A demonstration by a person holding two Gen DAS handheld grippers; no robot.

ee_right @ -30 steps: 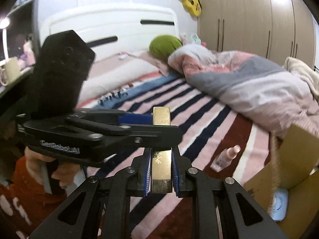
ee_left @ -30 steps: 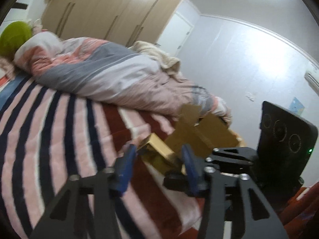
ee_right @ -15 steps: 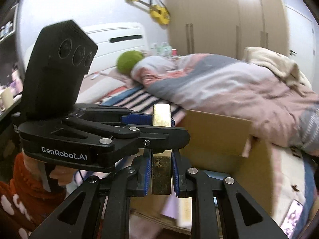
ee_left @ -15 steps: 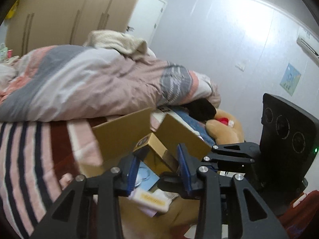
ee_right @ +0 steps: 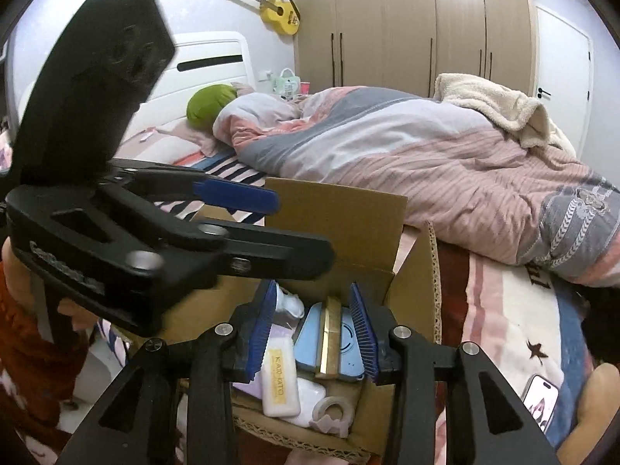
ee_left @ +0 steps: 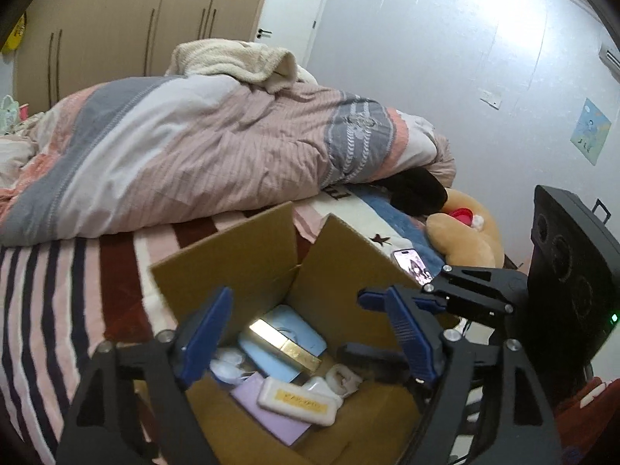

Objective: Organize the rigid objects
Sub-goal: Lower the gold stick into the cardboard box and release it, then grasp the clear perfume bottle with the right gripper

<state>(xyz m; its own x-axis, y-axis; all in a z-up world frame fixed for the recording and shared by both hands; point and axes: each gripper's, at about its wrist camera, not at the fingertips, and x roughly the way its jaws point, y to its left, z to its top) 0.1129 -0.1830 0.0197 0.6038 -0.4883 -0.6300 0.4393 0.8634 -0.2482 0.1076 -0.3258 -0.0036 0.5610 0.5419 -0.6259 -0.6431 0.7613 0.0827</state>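
Note:
An open cardboard box stands on the striped bed. A gold box lies inside it across a light blue case, beside a white bar-shaped pack and a purple item. My left gripper is open and empty above the box. My right gripper is open and empty, its blue pads either side of the gold box but apart from it.
A rumpled pink and grey duvet lies behind the box. A phone lies on the bed to the right, next to a brown plush toy. Wardrobes line the far wall.
Both grippers moved over the cardboard box. The right gripper opened and the gold box dropped into the cardboard box. The left gripper's jaws spread wider.

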